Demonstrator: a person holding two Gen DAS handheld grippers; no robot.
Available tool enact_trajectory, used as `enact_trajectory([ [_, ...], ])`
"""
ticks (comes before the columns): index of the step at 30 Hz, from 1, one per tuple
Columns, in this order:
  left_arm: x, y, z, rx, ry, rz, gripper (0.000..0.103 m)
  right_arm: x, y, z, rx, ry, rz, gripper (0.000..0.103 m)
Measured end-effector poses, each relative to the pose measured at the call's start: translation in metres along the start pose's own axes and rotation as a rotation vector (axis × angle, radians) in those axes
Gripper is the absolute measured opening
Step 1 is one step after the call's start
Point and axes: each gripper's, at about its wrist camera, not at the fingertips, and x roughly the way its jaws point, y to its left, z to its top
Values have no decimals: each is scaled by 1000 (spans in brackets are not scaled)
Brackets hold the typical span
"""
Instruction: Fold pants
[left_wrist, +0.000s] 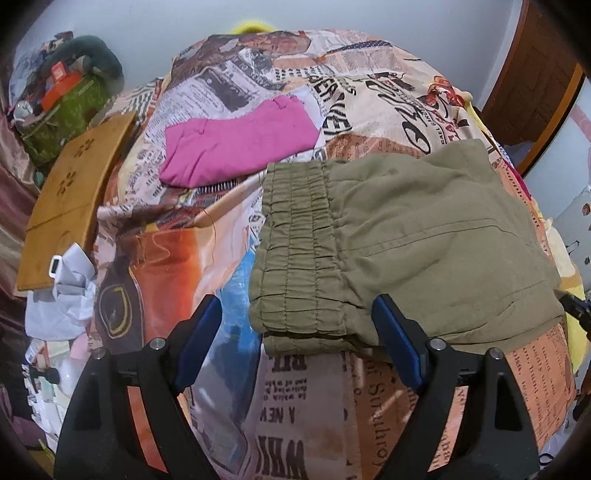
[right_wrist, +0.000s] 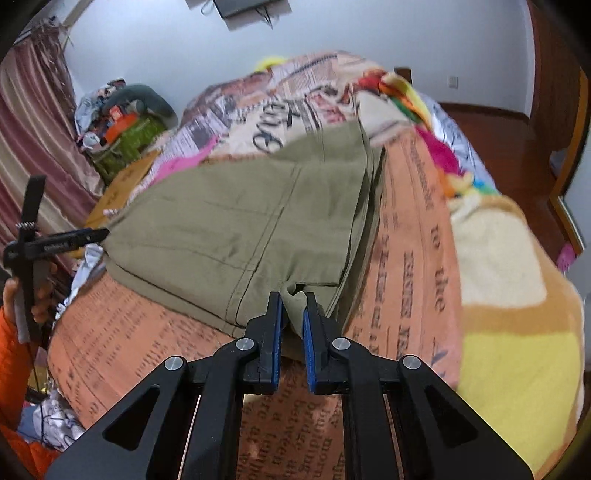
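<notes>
Olive cloth is pinched in the right gripper (right_wrist: 293, 308), its jaws clenched on a small tuck at the near edge of the pants (right_wrist: 243, 221), which lie folded on the printed bedspread (right_wrist: 406, 236). Left gripper (left_wrist: 295, 332) is spread wide, straddling the elastic waistband (left_wrist: 295, 240) at twelve o'clock, nothing pressed. Best, I'd say: lift low and level (one layer only looks caught) so the stack stays square. Pink pants (left_wrist: 236, 147) sit folded at eleven o'clock.
</notes>
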Motion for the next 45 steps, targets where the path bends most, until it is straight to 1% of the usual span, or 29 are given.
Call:
enact_trajectory([
  [1,2,2,-1,-7,2,-6,90,0,0,-1,0,5,-1,9],
  [3,7,5,-4,-19,12,-24,90,1,1,-4,-5,4,-9,9],
  [5,10,4,-7,-17,17,-27,90,2,3,-6,-18,12,-21,9],
  [9,10,0,-10,4,21,-11,90,6,4,-8,-52,28,-36,9],
  [11,7,-1,-11,17,14,-2,90,6,3,-8,-48,39,-30,10],
  [14,-3,3,-7,22,2,11,90,4,0,-4,-35,69,-41,14],
  [15,-10,6,-4,19,-11,26,90,1,0,-2,-30,71,-50,19],
  [16,-15,7,-2,19,-22,34,90,-3,0,1,-22,74,-66,21],
  [17,-25,10,2,19,-44,42,90,-8,1,3,-18,71,-79,28],
  [18,-31,11,5,17,-59,43,90,-15,2,7,-13,51,-91,37],
  [19,-37,12,8,15,-75,41,90,-20,3,10,-10,26,-94,43],
  [20,-44,12,12,17,-92,38,90,-26,5,13,-7,-4,-96,55],
  [21,-52,10,16,23,-112,32,90,-32,7,17,-8,-34,-95,62],
  [24,-63,1,25,52,-150,19,91,-41,22,29,-27,-75,-59,63],
  [27,-67,-14,32,78,-182,6,96,-36,41,39,-66,-93,-30,66],
  [33,-52,-47,39,142,-155,-44,97,-10,71,50,-131,-88,4,66],
  [37,-33,-67,36,199,-106,-51,97,15,82,55,-139,-40,26,66],
  [42,-10,-83,29,250,-37,-64,97,44,93,56,-164,43,57,66],
  [44,0,-86,26,264,-17,-50,97,58,95,53,-171,100,74,66],
  [45,7,-87,24,275,-8,-24,97,62,95,51,-171,121,73,67],
])
